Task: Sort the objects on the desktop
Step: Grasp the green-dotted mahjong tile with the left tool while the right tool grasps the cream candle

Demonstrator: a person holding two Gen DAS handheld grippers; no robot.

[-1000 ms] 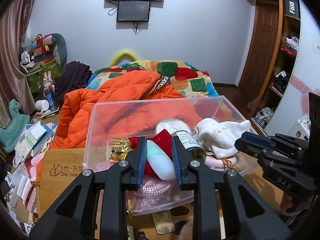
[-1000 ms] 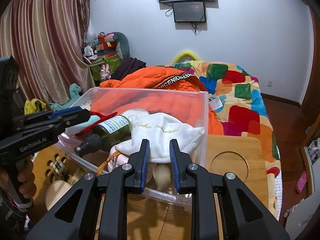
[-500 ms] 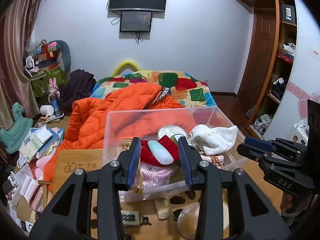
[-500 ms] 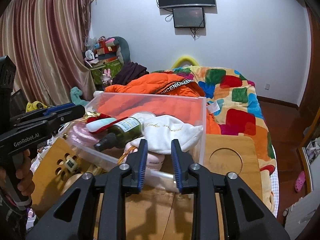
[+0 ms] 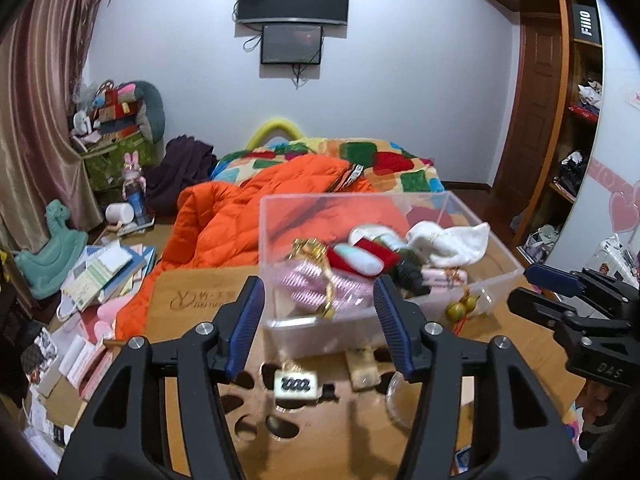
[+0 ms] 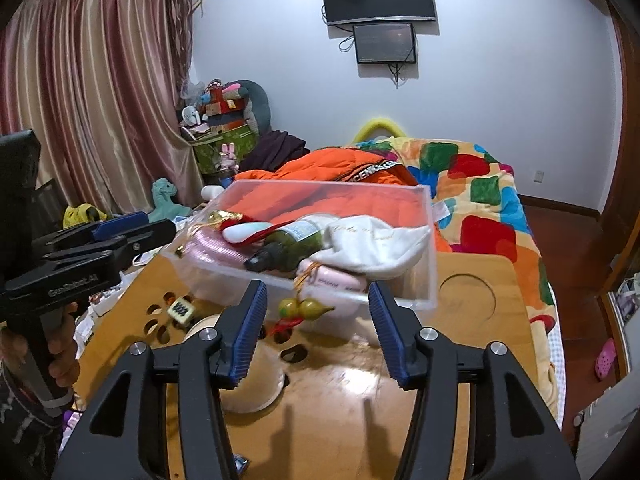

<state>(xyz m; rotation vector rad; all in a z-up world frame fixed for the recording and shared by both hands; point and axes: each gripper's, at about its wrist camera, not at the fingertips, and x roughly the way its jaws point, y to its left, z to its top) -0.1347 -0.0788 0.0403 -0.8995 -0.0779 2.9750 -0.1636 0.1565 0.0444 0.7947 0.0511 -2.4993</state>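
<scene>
Beyond wooden table [image 6: 472, 360], orange jacket [image 5: 240, 220] covers patchwork bed [image 6: 480, 192].

left gripper [image 5: 320, 320]: fingers opening, empty | right gripper [image 6: 314, 320]: fingers opening, empty

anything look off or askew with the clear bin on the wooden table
Yes. The clear plastic bin sits skewed on the wooden table, and it looks overfilled: a dark green spray bottle lies on its side, and a small green gourd charm on a red cord seems to have spilled over the near wall onto the table.
</scene>
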